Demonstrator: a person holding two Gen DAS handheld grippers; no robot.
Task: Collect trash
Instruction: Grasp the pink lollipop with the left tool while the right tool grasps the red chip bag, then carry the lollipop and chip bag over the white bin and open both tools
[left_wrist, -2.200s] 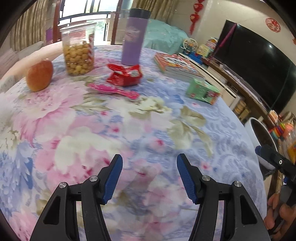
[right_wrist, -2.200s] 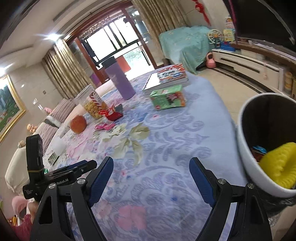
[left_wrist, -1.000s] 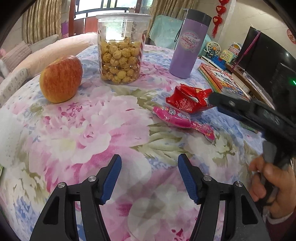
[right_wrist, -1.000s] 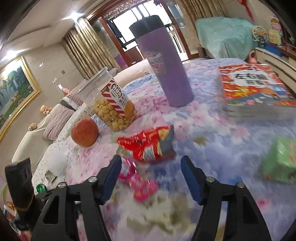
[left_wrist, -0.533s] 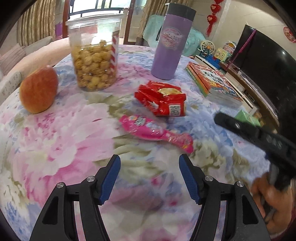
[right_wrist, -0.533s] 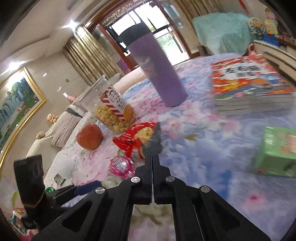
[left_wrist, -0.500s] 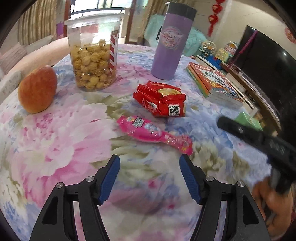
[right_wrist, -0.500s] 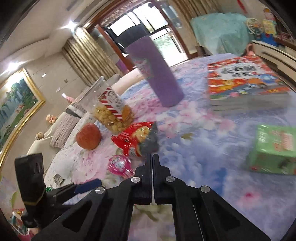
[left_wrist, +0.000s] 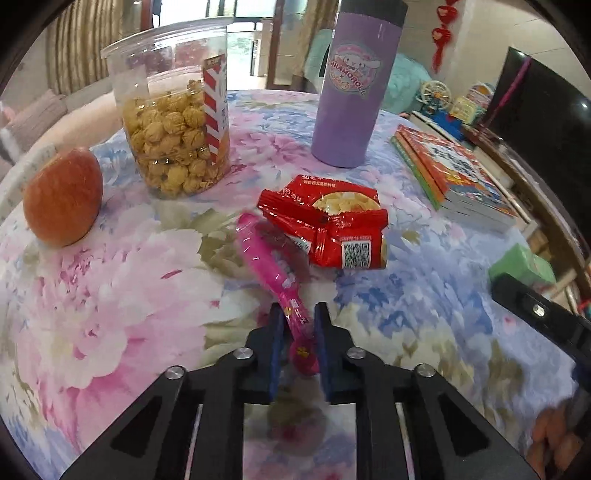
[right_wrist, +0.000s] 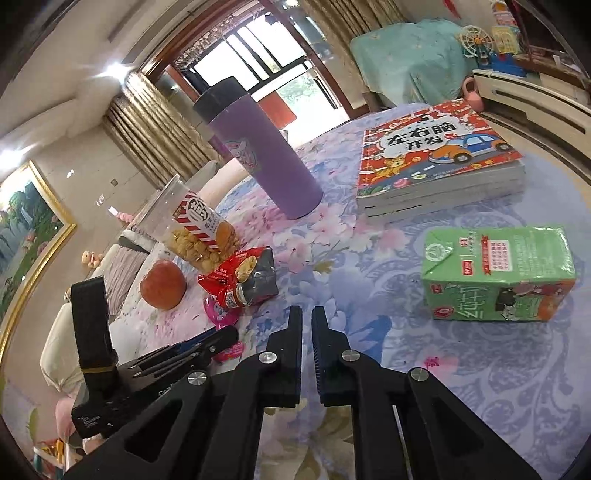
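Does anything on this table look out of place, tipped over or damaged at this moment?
Yes. The green drink carton lies on its side with dented edges, and the red snack packet is crumpled and torn open, overlapping the pink wrapper. The left gripper is closing on that wrapper. Nothing is spilled.

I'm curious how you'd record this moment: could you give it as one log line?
left tongs: closing around pink wrapper | right tongs: nearly shut, empty | red snack packet: on table | green carton: lying on table

Cloth, foil and clear plastic
Glossy red snack packet (left_wrist: 327, 221) (crinkled foil), matt floral cloth on the counter (left_wrist: 110, 280), clear plastic jar (left_wrist: 173, 125).
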